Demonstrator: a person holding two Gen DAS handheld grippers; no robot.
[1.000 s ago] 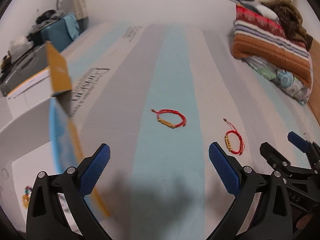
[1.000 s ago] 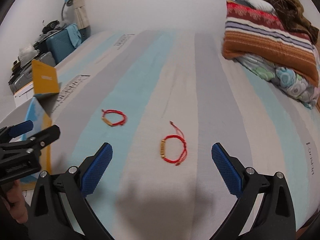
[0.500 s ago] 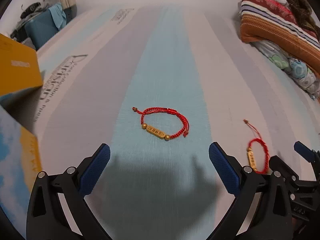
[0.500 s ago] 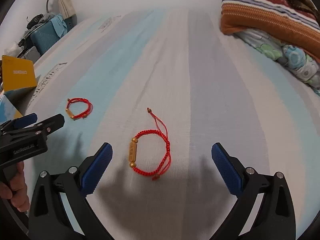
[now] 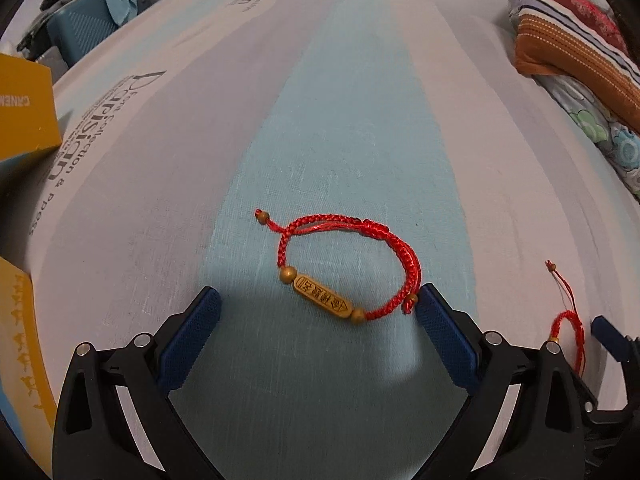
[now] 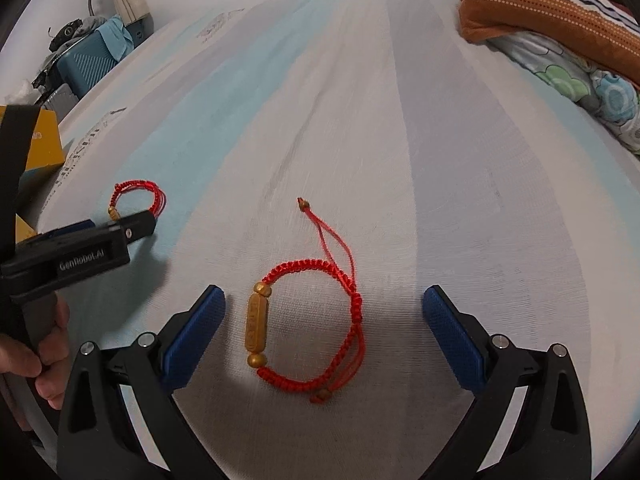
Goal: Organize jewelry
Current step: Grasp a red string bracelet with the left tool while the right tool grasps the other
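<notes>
While both grippers hover low over a striped bed sheet (image 5: 352, 120), each frames its own red cord bracelet, so the step in hand looks like the approach before a pick; nothing is gripped yet.

Nearest in the left wrist view, the left gripper (image 5: 316, 304) has its jaws spread wide. The left bracelet (image 5: 344, 268) lies flat on the sheet's pale blue stripe, between the blue pads; its cord loop nearly touches the right-hand pad (image 5: 444, 344), though contact cannot be confirmed. Its gold bar bead (image 5: 322, 295) is the long axis, running diagonally from upper left to lower right, closest to the gripper, while the red loop arcs away beyond it. One loose tail ends in a small bead pointing off to the left of the bar.

In the right wrist view, the right gripper (image 6: 324, 308) is likewise wide open and empty. The right bracelet (image 6: 312, 324) lies between its pads on a grey-white stripe. Its gold bar (image 6: 256, 326) runs near to far, just beside the left pad, and a long loose tail points away from the bracelet toward the far end of the bed.

The next move probably calls for lowering each gripper and closing on the cord or bar; thin cord on soft fabric may slip.

Farther off, left of the left bracelet, stands a yellow box (image 5: 24, 112); far to the right lie folded blankets (image 6: 552, 12).
</notes>
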